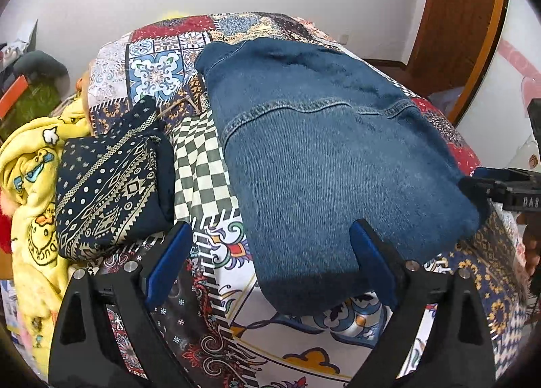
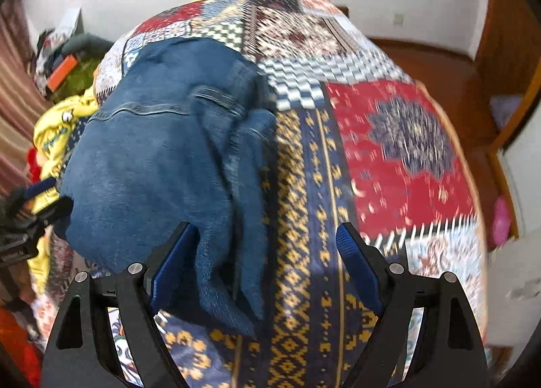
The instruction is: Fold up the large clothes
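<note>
left gripper [image 1: 270,263]: jaws released, empty. right gripper [image 2: 263,266]: likewise. blue denim garment [image 1: 321,151] partly folded on patchwork bedspread [image 1: 304,347]; final fold likely remains.

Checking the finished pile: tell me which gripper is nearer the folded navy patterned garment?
Left. The left gripper hovers just beside the navy patterned garment; the right gripper is across the denim jacket.
</note>
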A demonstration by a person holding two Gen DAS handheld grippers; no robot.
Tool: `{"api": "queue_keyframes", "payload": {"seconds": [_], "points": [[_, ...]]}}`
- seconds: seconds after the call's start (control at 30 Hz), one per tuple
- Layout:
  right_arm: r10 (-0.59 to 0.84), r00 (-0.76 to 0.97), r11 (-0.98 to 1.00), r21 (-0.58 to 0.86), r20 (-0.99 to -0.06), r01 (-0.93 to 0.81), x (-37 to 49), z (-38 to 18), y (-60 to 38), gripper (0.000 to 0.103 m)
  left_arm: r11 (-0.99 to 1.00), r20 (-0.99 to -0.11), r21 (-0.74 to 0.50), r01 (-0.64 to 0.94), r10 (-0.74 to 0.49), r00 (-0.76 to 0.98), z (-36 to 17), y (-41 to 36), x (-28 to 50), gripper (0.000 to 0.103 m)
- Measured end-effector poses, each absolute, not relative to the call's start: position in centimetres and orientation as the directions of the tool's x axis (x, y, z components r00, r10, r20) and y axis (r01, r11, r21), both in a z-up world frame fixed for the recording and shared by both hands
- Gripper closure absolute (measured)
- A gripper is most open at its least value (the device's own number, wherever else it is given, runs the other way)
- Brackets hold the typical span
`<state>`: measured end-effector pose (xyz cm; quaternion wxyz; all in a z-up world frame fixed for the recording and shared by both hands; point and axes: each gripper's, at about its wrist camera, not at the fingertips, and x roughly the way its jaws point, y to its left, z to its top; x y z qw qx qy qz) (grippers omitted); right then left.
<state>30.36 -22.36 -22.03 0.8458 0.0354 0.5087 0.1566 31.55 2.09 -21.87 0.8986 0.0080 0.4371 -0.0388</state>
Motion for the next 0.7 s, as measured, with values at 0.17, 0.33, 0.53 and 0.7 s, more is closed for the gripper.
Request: {"api": "queue_keyframes", "payload": {"seconds": [0.17,0.33,0.53,0.7], "points": [[0.22,0.425,0.973,0.17,-0.878,-0.154,30.0,-21.6,-24.3,0.02,0.997,-0.781,-0.015,0.077,-0.06,0.622,-21.8,1.8,30.5,0.008],[0.273,0.477,0.958,0.193,-0.835,-0.212,29.9,-18.4,-23.0,0.02,0.997,-0.786,-0.014,0.078,-0.06,0.615,-21.6,2.1,30.7,0.008],[0.327,0.492,0.928,0.175,-0.807,-0.329,31.6,-17.0,-18.2,0.02,0.997,-0.784,0.004,0.073,-0.042,0.619,-21.4,1.9,30.6,0.008],[0.313,0.414,0.924,0.173,-0.854,-0.341,34.4,-19.7,-16.7,0.02,0.998,-0.785,-0.009,0.063,-0.046,0.618,-21.5,2.2,30.5,0.006]]}}
